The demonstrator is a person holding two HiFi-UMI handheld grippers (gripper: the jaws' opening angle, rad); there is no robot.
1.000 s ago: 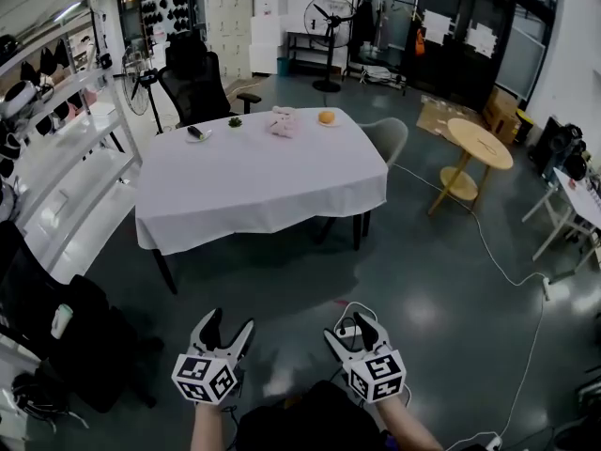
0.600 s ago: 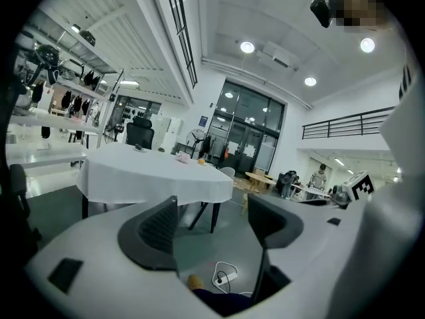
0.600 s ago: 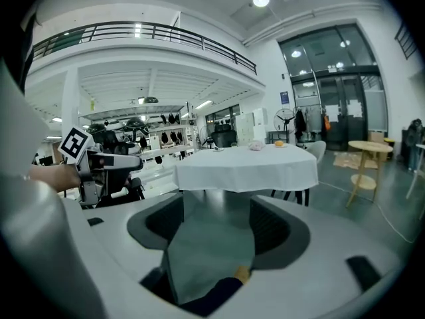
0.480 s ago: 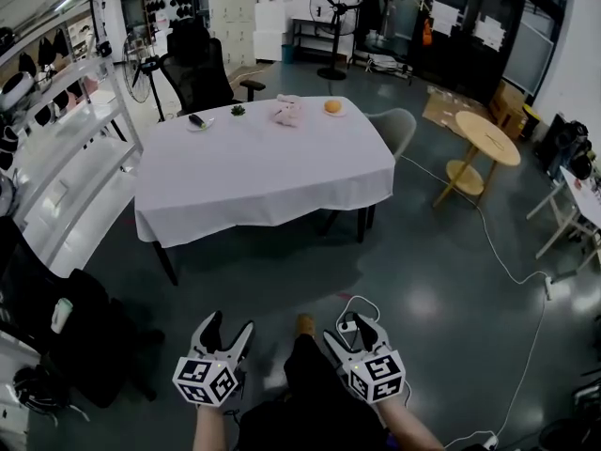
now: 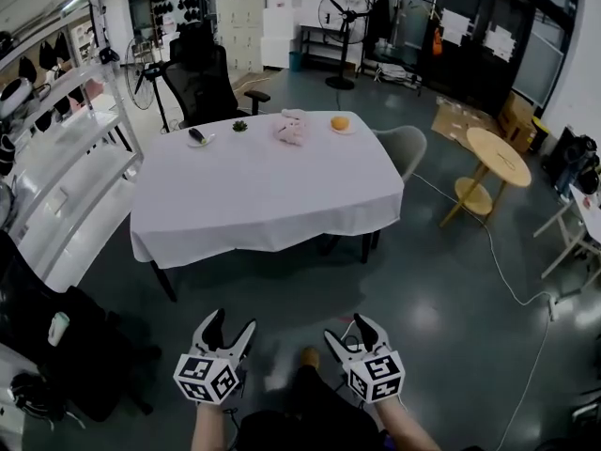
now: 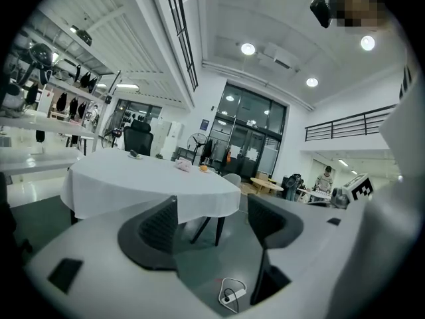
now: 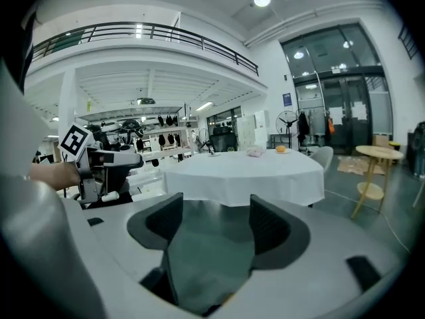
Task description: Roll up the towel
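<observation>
Head view: my left gripper (image 5: 231, 321) and right gripper (image 5: 349, 330) hang low over the floor (image 5: 451, 299), well short of the table (image 5: 235, 214). The pink towel (image 5: 293, 128) lies bunched near its far edge.

Left gripper view: jaws apart, only floor between them.

Right gripper view: jaws wide, nothing gripped.

The wall signs (image 5: 453, 26) are too small to read.

Open floor (image 5: 282, 294) ahead, sides cluttered.
Clear up to the draped table (image 5: 263, 200); shelving rack (image 5: 70, 172) crowding the left, cable (image 5: 490, 247) trailing right, round side table (image 5: 498, 153) beyond.
</observation>
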